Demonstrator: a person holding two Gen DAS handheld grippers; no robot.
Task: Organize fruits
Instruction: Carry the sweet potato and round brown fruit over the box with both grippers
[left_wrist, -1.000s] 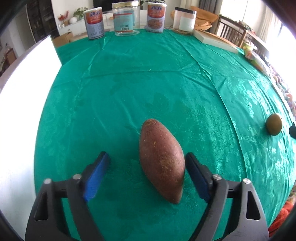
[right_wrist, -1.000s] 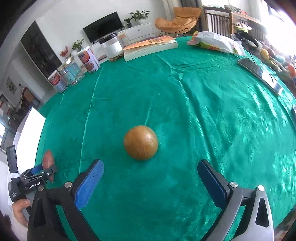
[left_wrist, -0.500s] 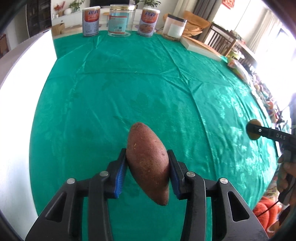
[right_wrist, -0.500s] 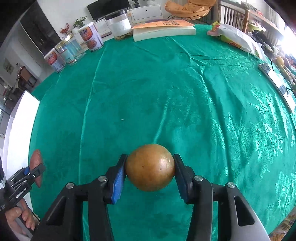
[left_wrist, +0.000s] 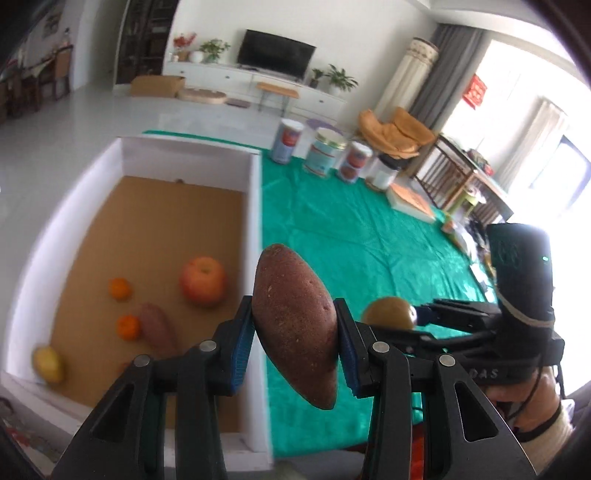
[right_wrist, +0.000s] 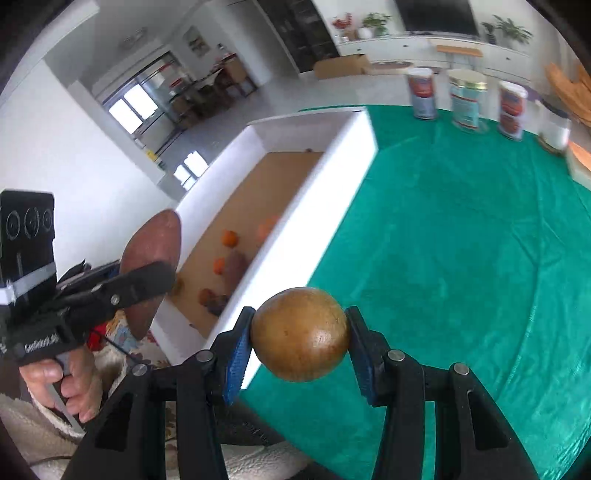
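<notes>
Sweet potato (left_wrist: 295, 326), on the green cloth (left_wrist: 351, 236) a second ago, now hangs clamped in the left gripper (left_wrist: 293, 341) above the white box (left_wrist: 255, 229) wall; an apple (left_wrist: 202, 280) lies inside. In the right view, the round brown fruit (right_wrist: 300, 334), earlier on the cloth, is squeezed in the right gripper (right_wrist: 299, 345) beside the box.

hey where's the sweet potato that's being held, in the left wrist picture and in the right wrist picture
Left wrist view: the held sweet potato fills the lower centre, clamped in the left gripper.
Right wrist view: the same sweet potato is at the left edge, partly hidden by that gripper's black finger.
Shared landmark: the white box holding fruit; it lies left of the sweet potato in the left view, right of it in the right view.
</notes>
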